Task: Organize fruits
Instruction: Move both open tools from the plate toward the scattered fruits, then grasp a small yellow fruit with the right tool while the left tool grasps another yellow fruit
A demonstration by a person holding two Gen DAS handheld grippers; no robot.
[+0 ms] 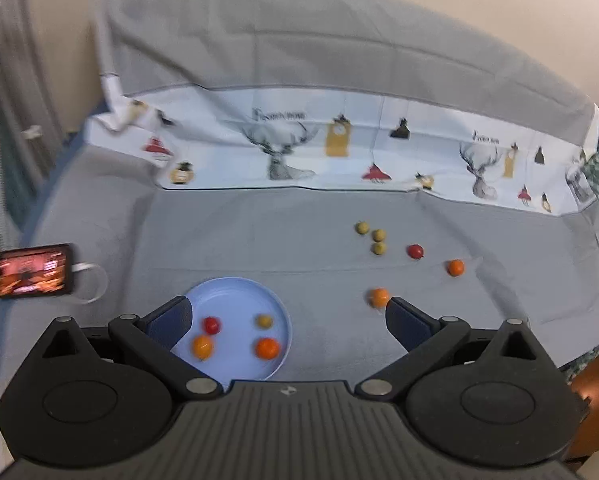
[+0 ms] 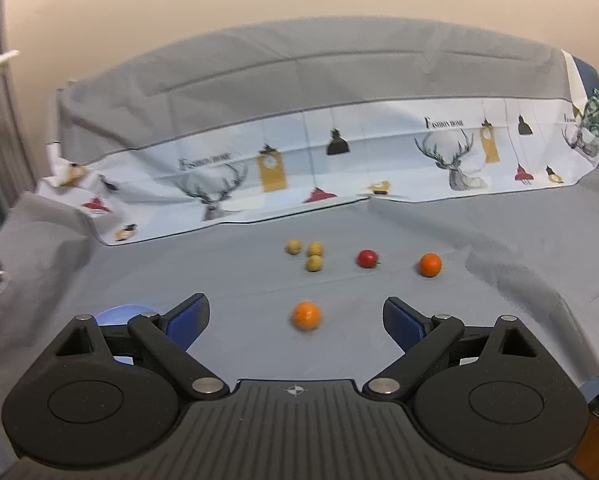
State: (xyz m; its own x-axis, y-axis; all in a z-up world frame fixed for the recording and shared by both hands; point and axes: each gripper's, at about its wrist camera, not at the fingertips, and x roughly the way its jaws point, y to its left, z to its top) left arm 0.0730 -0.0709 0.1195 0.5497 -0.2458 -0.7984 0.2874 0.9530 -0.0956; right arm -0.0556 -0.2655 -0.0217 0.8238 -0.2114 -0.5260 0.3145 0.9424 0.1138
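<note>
Grey cloth covers the desk (image 2: 499, 240), w/ a deer-print sheet (image 2: 339, 168) along the back. Right gripper (image 2: 295, 316) has its jaws wide apart, nothing btwn them, lined up on the nearest orange fruit (image 2: 307, 315), which sits on the cloth just ahead. Left gripper (image 1: 287, 320) also has jaws apart and empty, hanging over the blue plate (image 1: 235, 288). Step in hand looks like grabbing that near orange fruit: prob best to come down so the pads straddle it at mid-height, close gently since it's round and may roll or squirt out, then carry it over to the plate w/o bumping the fruit already there. Count on the cloth: 2 orange, incl. the far one (image 2: 430, 264), 1 red (image 2: 367, 258), 3 yellow-green in a tight cluster (image 2: 314, 249). Count in the plate: 2 orange (image 1: 267, 348), 1 red (image 1: 211, 325), 1 yellow-green (image 1: 264, 321). Phone (image 1: 33, 270) lies well off to the left.
</note>
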